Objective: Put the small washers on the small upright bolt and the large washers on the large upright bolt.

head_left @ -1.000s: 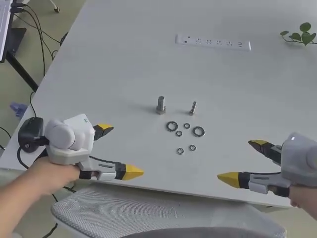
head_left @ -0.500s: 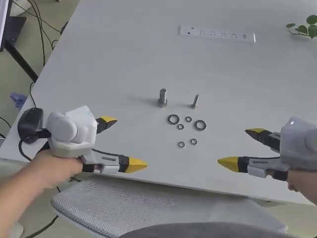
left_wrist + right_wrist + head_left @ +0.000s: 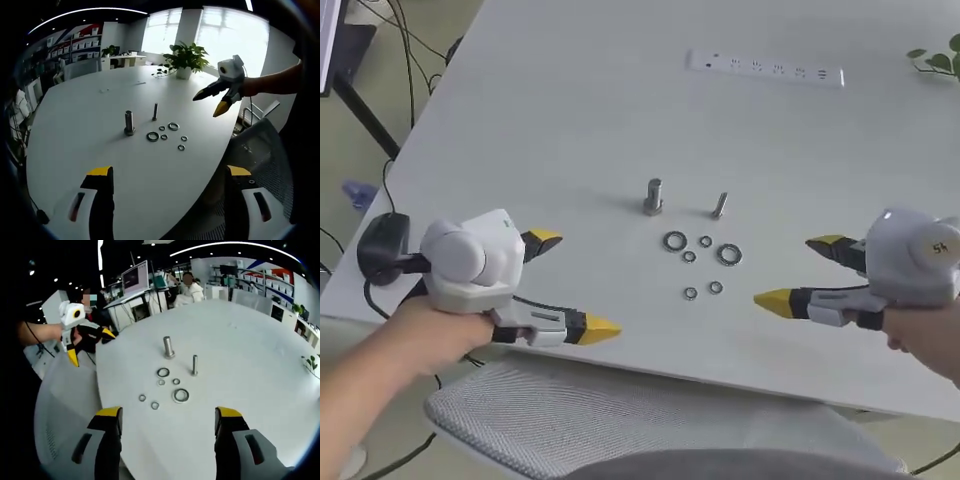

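Two bolts stand upright at mid-table: a large bolt (image 3: 653, 196) and, to its right, a small bolt (image 3: 720, 206). Just in front of them lie loose washers: two large washers (image 3: 675, 241) (image 3: 728, 254) and several small washers (image 3: 690, 293). My left gripper (image 3: 572, 283) hangs open at the table's near edge, left of the washers, holding nothing. My right gripper (image 3: 795, 270) is open over the table, to the right of the washers, also holding nothing. In the left gripper view the large bolt (image 3: 129, 123) and washers (image 3: 152, 136) lie ahead of the open left gripper (image 3: 169, 172). In the right gripper view they (image 3: 163, 372) lie ahead of the open right gripper (image 3: 169, 412).
A white power strip (image 3: 765, 68) lies at the far side of the white table (image 3: 520, 130). Plant leaves (image 3: 940, 58) show at the far right. A grey mesh chair (image 3: 620, 430) sits under the near edge. Cables (image 3: 380, 250) hang at the left.
My right gripper has moved forward over the table edge, closer to the washers. The left gripper has hardly moved. The head camera has shifted a little.
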The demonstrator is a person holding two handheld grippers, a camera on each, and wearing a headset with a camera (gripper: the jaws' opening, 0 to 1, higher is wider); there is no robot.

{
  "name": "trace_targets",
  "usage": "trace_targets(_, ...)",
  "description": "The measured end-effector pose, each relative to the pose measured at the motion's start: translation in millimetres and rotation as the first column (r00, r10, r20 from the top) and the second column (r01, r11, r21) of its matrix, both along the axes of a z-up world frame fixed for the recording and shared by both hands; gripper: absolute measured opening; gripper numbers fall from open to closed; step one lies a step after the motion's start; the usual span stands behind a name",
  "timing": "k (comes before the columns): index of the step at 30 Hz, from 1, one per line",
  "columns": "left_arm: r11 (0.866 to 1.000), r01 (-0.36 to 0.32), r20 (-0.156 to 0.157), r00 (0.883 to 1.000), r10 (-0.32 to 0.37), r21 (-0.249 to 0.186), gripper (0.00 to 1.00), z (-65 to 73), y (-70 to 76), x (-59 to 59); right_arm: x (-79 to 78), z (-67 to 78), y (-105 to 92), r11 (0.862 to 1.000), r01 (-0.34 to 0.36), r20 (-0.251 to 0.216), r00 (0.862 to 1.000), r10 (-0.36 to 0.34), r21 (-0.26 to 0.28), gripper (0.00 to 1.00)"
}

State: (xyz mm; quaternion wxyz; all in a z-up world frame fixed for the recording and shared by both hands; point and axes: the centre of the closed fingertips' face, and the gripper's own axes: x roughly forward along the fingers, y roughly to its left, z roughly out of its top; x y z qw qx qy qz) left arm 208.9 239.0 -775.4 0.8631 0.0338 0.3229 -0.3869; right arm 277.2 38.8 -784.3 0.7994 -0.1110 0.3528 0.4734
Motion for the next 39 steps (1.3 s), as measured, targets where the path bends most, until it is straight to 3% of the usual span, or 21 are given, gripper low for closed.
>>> trace_targets(7, 1.000, 0.012, -0.013, 1.000, -0.012, 0.007, 0.90, -3.4, -1.7, -5.1, 7.4, -5.3, 3.7, 0.999, -0.021, -0.013, 1.000, 0.020, -0.044, 0.75)
trace_targets(11, 1.000, 0.004, -0.004, 1.000, -0.004, 0.002, 0.89, -2.8, -2.6, -5.0, 14.2, -8.2, 4.0, 0.997, -0.015, -0.015, 1.000, 0.014, -0.071, 0.74)
trace_targets(23, 1.000, -0.017, -0.018, 1.000, 0.017, 0.013, 0.89, -6.1, 6.3, -4.9, 24.9, -20.1, 18.9, 0.988, -0.096, -0.035, 0.995, 0.092, -0.121, 0.70)
trace_targets(29, 1.000, -0.021, -0.015, 1.000, 0.022, 0.021, 0.89, -6.3, 9.0, -1.9, 29.5, -26.9, 26.0, 0.976, -0.153, -0.062, 0.987, 0.145, -0.153, 0.69)
trace_targets(39, 1.000, -0.021, -0.013, 1.000, 0.021, 0.015, 0.86, -5.0, 11.0, 2.9, 36.5, -38.7, 35.6, 0.946, -0.220, -0.057, 0.975, 0.213, -0.239, 0.66)
